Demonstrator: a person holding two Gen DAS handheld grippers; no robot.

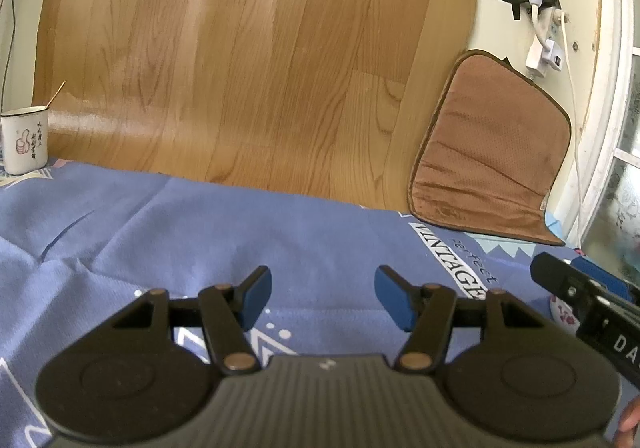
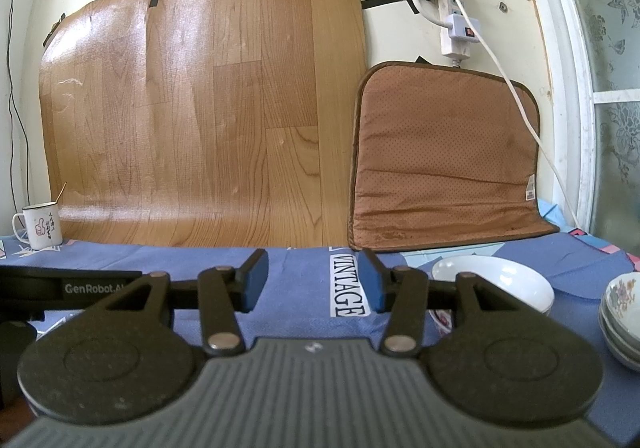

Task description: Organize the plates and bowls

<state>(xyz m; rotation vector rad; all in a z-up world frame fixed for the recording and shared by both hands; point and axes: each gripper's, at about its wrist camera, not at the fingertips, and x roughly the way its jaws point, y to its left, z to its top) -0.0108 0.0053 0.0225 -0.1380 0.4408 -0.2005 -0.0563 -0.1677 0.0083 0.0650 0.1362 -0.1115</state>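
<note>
Bowl (image 2: 500,280) left of stacked bowls (image 2: 622,324), on cloth (image 2: 304,312)

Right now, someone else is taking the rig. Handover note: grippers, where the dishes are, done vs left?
Left gripper: open, nothing between the fingers, hovering over the blue cloth.
Right gripper: open, empty, also over the cloth.
Dishes: white bowl on the cloth to the right of the right gripper, in front of the brown cushion. Stack of floral bowls at the far right edge. A floral dish partly hidden behind the right finger linkage. No other plates in view.
Mug far left, not part of the job.
Done: some bowls already stacked.
Left: the white bowl stands alone, nothing is held.
</note>
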